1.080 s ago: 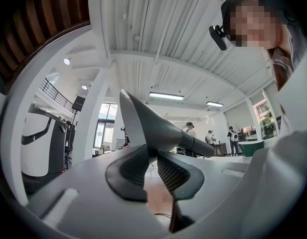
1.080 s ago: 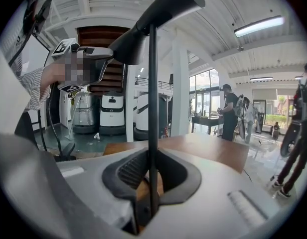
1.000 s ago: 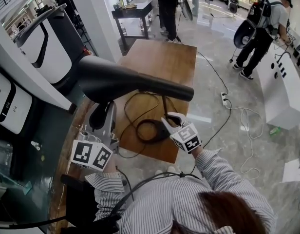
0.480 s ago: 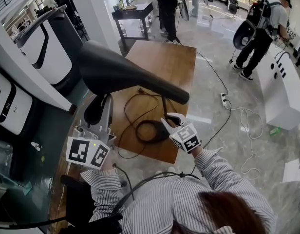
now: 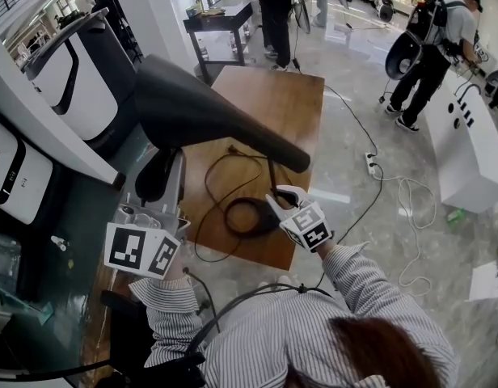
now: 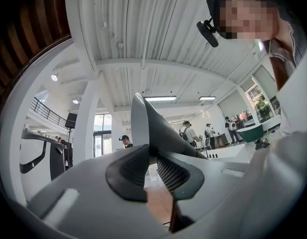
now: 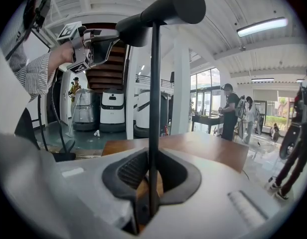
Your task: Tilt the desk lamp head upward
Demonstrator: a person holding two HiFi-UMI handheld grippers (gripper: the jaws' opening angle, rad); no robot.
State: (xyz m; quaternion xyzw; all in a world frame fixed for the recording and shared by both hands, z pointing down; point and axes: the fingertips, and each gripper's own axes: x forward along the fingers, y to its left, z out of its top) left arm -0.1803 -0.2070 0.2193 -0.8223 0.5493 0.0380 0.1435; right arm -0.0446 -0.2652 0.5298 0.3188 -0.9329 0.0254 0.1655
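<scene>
The black desk lamp head (image 5: 208, 115) slants over the wooden table (image 5: 281, 95), its wide end at the left, high and near the camera, its narrow tip (image 5: 297, 162) lower at the right. My left gripper (image 5: 158, 170) is shut on the wide end; in the left gripper view the lamp head's edge (image 6: 146, 128) stands between the pads (image 6: 128, 176). My right gripper (image 5: 280, 197) is shut on the thin black stem (image 7: 154, 108) just above the ring base (image 5: 247, 217). The right gripper view shows the lamp head (image 7: 163, 11) on top, with the left gripper (image 7: 96, 44) on it.
The lamp's black cable (image 5: 213, 192) loops over the table. White machines (image 5: 67, 79) and a teal floor strip lie to the left. A dark table (image 5: 221, 18) and standing people (image 5: 431, 47) are behind. A power strip (image 5: 370, 164) and white cord lie on the floor to the right.
The lamp head's wide left end has risen toward the camera while its narrow tip dropped slightly. My left gripper went with it. The right gripper stayed on the stem.
</scene>
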